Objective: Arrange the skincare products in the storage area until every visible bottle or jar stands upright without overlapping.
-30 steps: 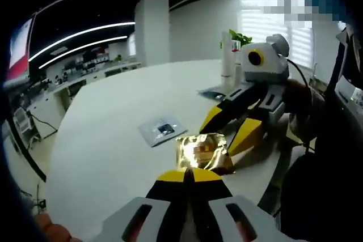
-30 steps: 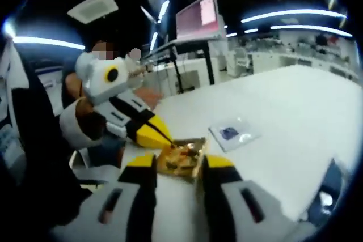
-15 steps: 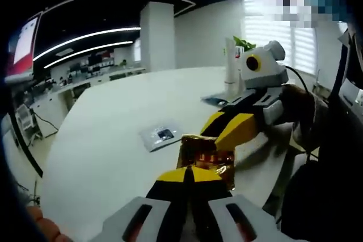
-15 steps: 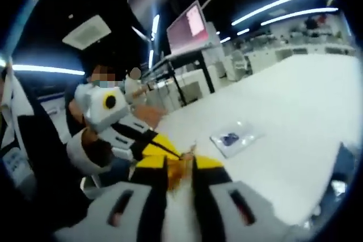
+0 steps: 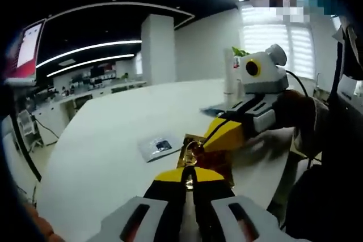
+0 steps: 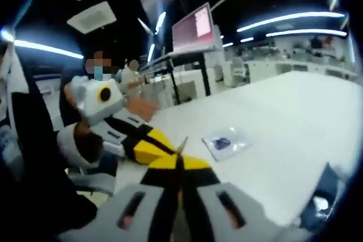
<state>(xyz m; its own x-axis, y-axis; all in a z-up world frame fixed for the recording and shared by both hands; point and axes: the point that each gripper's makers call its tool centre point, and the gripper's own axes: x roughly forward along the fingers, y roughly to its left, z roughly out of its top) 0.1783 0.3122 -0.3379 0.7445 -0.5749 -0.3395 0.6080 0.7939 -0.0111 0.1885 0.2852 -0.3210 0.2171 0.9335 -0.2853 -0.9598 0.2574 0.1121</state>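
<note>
Both tools — left tool, right tool — clamped on gold sachet

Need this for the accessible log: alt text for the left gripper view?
Both grippers pinch one gold foil sachet above a white table: the left gripper from below, the right gripper from the right. A small clear packet lies behind.

Two claws are at work: the left claw and the right claw. Between them is one gold foil sachet. One clear flat packet with a dark blue patch lies on the one white desk. One more dark flat packet lies farther off. One tall white bottle stands upright. One green plant is behind it.
</note>
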